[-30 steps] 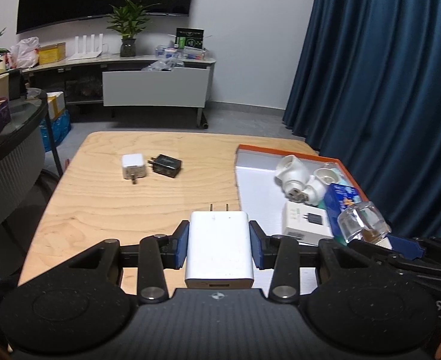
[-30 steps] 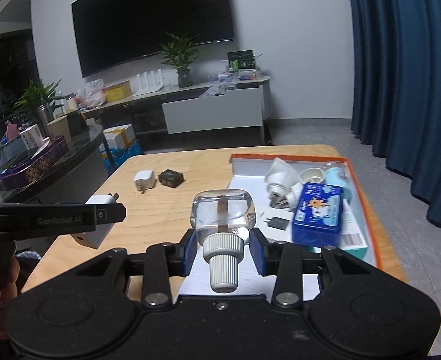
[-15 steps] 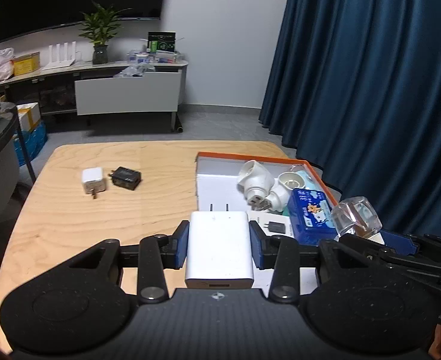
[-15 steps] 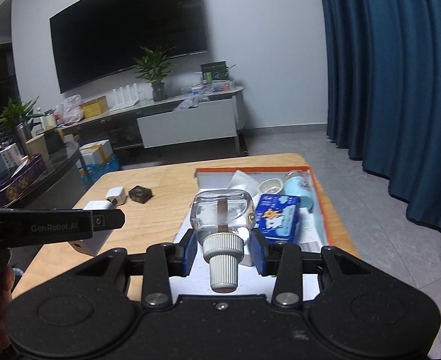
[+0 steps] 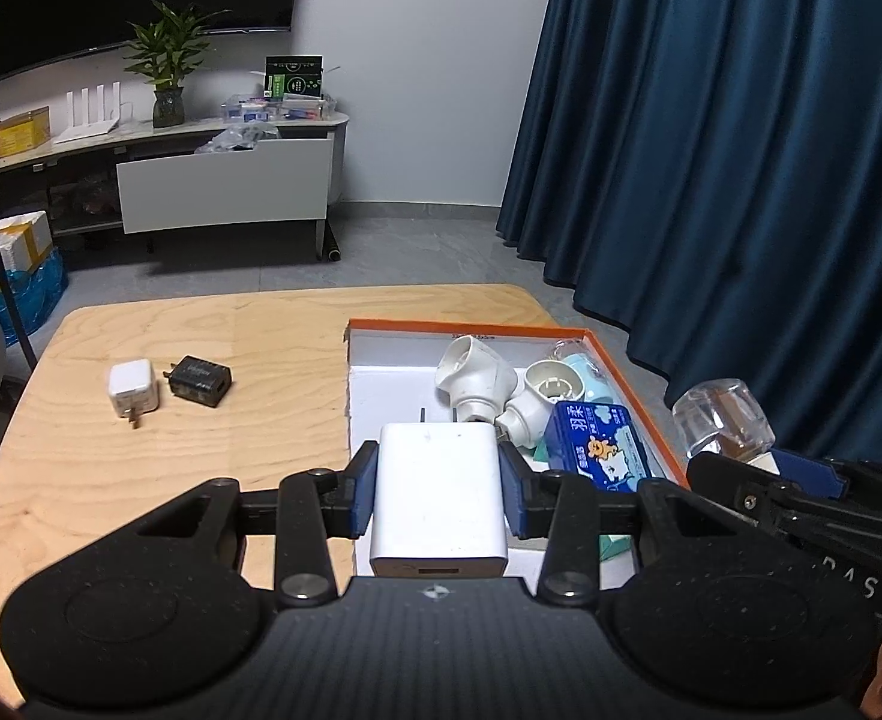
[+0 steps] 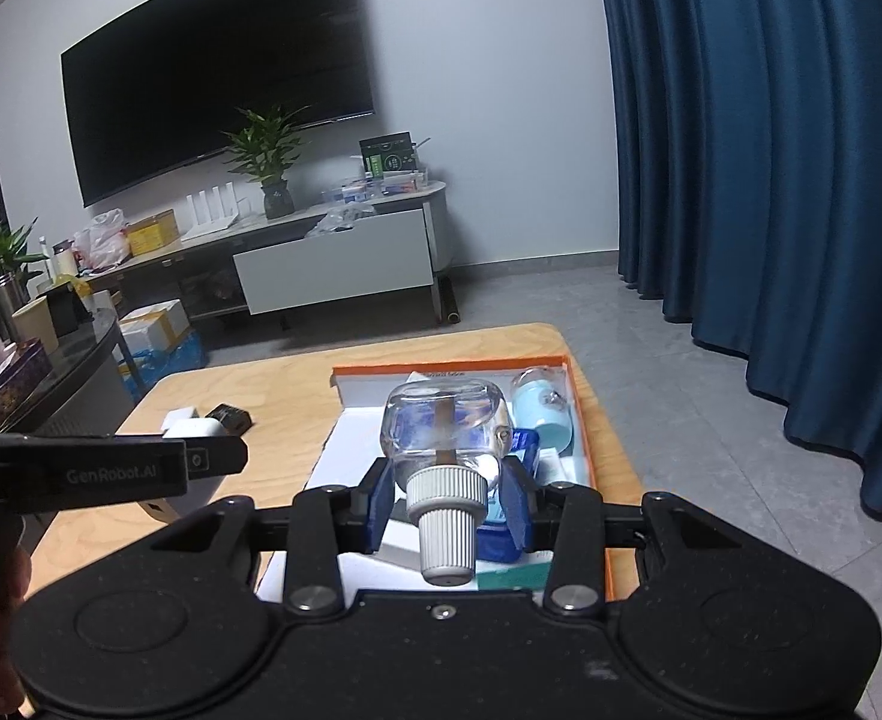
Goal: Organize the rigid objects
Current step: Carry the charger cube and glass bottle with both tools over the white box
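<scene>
My left gripper (image 5: 439, 495) is shut on a white wall charger (image 5: 439, 498), held over the near left part of the orange-rimmed white tray (image 5: 471, 326). My right gripper (image 6: 448, 501) is shut on a clear glass bottle with a ribbed grey cap (image 6: 444, 450), held above the same tray (image 6: 441, 365); the bottle also shows at the right of the left wrist view (image 5: 720, 417). A small white charger (image 5: 132, 387) and a black charger (image 5: 199, 380) lie on the wooden table (image 5: 141, 468) at the left.
The tray holds two white plug-in adapters (image 5: 477, 375), a blue printed box (image 5: 600, 447) and a pale blue cylinder (image 6: 542, 417). Blue curtains (image 5: 741, 150) hang to the right. A TV console (image 5: 219, 180) stands beyond the table.
Both grippers have moved right and forward with their objects. The white charger went from over the bare table to over the tray, and the bottle now hangs over the tray's contents.
</scene>
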{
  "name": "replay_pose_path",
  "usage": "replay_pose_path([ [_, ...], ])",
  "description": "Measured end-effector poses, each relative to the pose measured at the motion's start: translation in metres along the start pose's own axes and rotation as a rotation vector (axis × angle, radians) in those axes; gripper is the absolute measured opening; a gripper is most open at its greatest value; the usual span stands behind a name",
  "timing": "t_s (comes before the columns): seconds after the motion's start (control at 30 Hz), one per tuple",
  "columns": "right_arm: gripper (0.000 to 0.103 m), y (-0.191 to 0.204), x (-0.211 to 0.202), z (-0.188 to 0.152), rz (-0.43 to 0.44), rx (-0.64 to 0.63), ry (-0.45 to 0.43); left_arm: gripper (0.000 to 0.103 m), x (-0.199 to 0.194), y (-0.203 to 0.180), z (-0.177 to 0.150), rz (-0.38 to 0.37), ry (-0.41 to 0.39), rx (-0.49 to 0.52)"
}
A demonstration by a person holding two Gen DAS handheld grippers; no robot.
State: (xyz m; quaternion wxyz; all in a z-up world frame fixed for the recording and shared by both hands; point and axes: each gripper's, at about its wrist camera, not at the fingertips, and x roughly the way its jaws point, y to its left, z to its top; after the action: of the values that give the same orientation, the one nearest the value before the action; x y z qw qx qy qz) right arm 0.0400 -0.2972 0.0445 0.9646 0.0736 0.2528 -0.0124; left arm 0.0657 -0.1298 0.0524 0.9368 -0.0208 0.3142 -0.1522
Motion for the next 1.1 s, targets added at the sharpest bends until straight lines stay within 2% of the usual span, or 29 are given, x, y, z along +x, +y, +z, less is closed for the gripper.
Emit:
replay_pose_path([
  [1.1,0.047,-0.015,0.036,0.028,-0.025,0.011,0.014,0.041,0.044,-0.006,0.026,-0.015,0.046,0.001],
])
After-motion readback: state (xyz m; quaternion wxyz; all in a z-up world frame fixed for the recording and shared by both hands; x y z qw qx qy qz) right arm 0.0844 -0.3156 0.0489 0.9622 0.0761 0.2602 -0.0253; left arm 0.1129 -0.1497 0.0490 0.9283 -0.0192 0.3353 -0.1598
